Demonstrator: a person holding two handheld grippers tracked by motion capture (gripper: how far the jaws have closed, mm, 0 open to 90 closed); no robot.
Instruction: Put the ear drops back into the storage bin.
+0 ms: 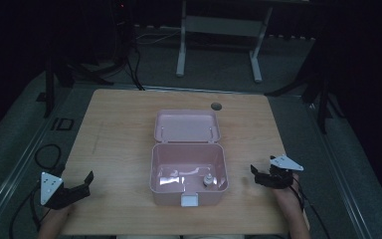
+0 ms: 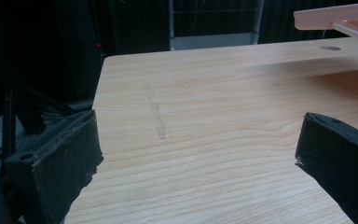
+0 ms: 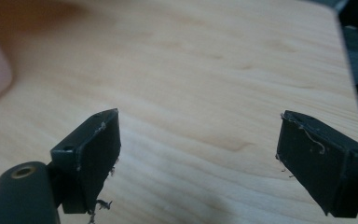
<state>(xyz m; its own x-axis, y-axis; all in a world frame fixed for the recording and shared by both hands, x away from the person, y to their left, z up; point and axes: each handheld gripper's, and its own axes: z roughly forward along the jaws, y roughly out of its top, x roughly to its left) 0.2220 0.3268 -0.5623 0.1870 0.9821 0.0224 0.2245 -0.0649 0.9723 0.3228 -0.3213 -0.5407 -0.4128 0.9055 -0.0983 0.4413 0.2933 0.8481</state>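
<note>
Wooden table (image 1: 114, 149) bears open pink box (image 1: 189, 172), perhaps holding a bottle (image 1: 208, 180).

Bare table (image 1: 114, 134) left and right, open pink box (image 1: 189, 172) mid-table, raised lid (image 1: 187, 126) blocking the far side

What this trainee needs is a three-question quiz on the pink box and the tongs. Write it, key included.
1. True or false: the lid of the pink box is shut.
2. Multiple choice: the small object lies A) inside the box, B) on the table left of the box, C) on the lid.
3. Fill in: the left tongs and the right tongs both stand ____, with nothing between their jaws.
Key: 1 false, the lid is folded back; 2 A; 3 open.
</note>
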